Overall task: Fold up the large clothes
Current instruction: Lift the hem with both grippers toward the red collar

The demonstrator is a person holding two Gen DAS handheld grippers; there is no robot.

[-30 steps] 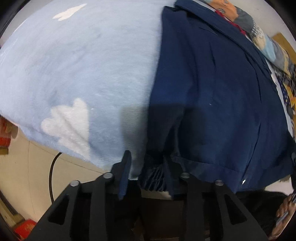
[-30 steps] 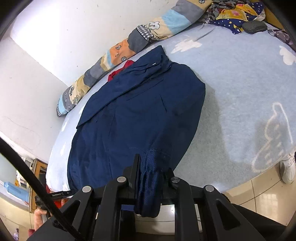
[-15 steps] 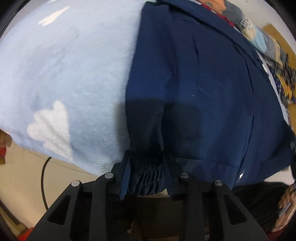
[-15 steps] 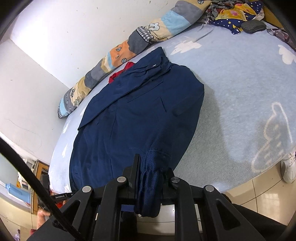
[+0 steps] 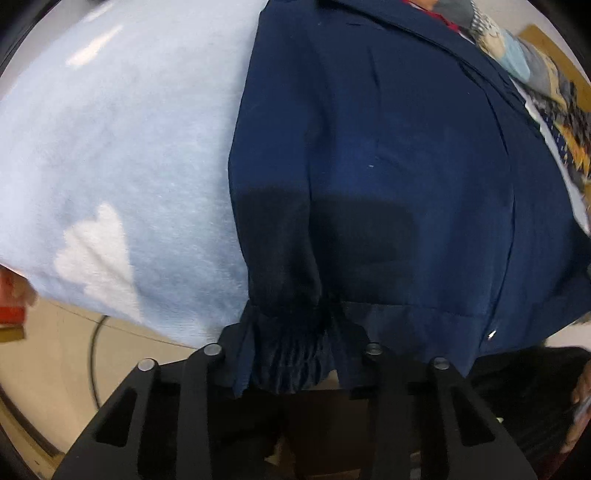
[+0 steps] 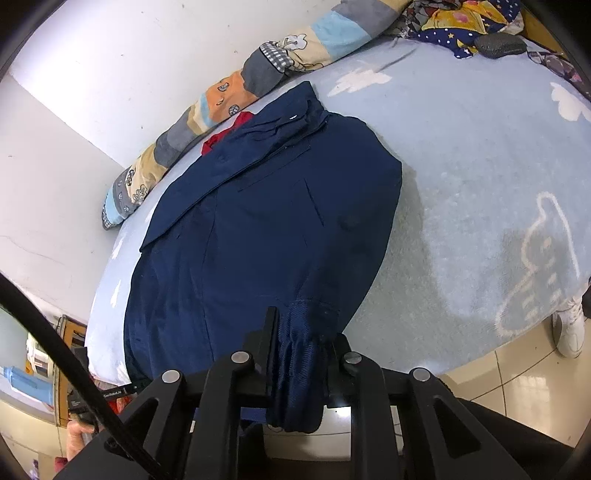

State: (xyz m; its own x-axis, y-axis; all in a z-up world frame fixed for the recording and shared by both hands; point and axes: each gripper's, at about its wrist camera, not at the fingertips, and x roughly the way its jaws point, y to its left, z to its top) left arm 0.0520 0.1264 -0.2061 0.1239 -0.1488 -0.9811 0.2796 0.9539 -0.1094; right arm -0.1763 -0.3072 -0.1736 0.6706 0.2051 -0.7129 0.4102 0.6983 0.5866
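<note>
A navy blue jacket (image 6: 258,221) lies spread flat on the bed, collar toward the wall. In the left wrist view the jacket (image 5: 388,147) fills the right half. My left gripper (image 5: 291,332) points down at the bed's near edge. It has a ribbed sleeve cuff (image 5: 291,362) bunched between its fingers, and the jaws are opening slightly. My right gripper (image 6: 304,325) is at the jacket's lower right corner. Its jaws are also easing open a little, still pressing on the other cuff (image 6: 299,369), which hangs down between them.
The light blue blanket (image 6: 480,184) with white clouds covers the bed. A long patchwork pillow (image 6: 258,77) lies along the wall, with a red cloth (image 6: 225,134) beside the collar. Crumpled clothes (image 6: 461,18) sit at the far end. Tile floor (image 6: 498,380) and a white shoe (image 6: 570,332) are below.
My left gripper has slid sideways along the bed edge toward the jacket, and the cuff now fills the gap between its fingers. The right gripper has stayed put.
</note>
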